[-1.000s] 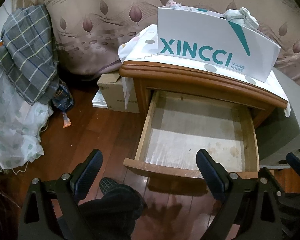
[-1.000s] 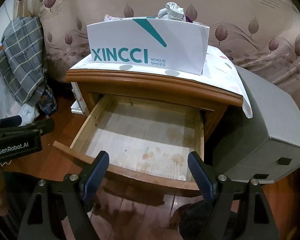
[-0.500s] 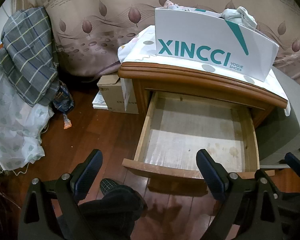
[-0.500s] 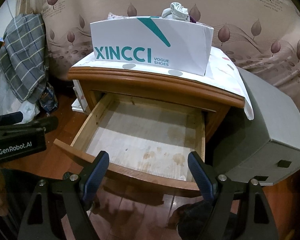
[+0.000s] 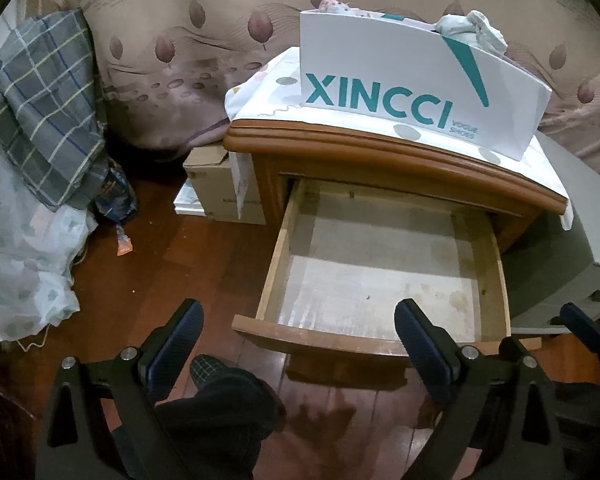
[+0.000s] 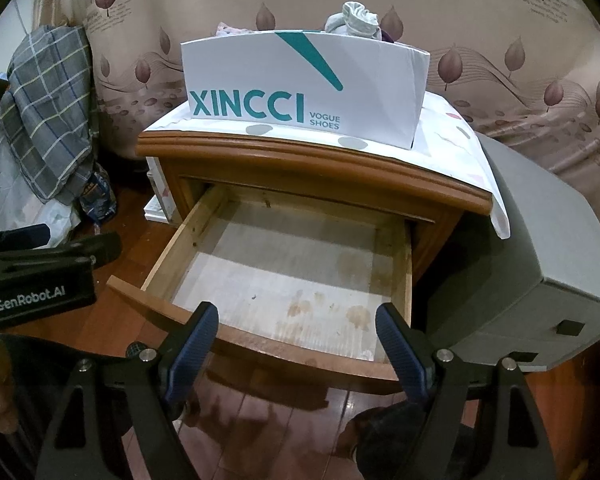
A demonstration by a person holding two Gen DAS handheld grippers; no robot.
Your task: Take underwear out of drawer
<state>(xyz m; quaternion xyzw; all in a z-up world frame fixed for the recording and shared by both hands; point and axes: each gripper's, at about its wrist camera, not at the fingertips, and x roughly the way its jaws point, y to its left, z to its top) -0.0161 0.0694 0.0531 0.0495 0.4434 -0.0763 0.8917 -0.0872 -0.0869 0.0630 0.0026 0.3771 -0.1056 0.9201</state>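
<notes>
The drawer (image 5: 384,280) of the wooden nightstand (image 5: 380,160) stands pulled out, its pale, stained bottom bare; no underwear lies in it. On the nightstand's top surface, over a white dotted cloth (image 5: 268,96), sits a white shoe box (image 5: 412,92) printed XINCCI in teal, at twelve o'clock from the drawer. Bunched pale underwear (image 5: 472,32) pokes out above the box's far right rim, and a bit of pinkish fabric (image 5: 332,3) shows over its left end; in the right wrist view the same pale bundle (image 6: 356,20) sits at the box's top edge.

The left claw (image 5: 300,340) hangs spread wide and holds nothing, its blue-padded fingers (image 5: 176,332) hovering at six o'clock from the drawer front, above the dark wood floor (image 5: 160,272). The right claw (image 6: 296,344) is likewise spread and holds nothing, just over the drawer's front edge.

At three o'clock a grey box (image 6: 548,256) stands against the nightstand. At nine o'clock a cardboard carton (image 5: 212,184) rests on the floor, and farther left a plaid grey cloth (image 5: 48,112) drapes over a heap of white patterned fabric (image 5: 20,264). Behind everything hangs a beige curtain (image 5: 180,40) printed with leaves. A dark-clothed knee (image 5: 228,400) of the person shows below the left claw.
</notes>
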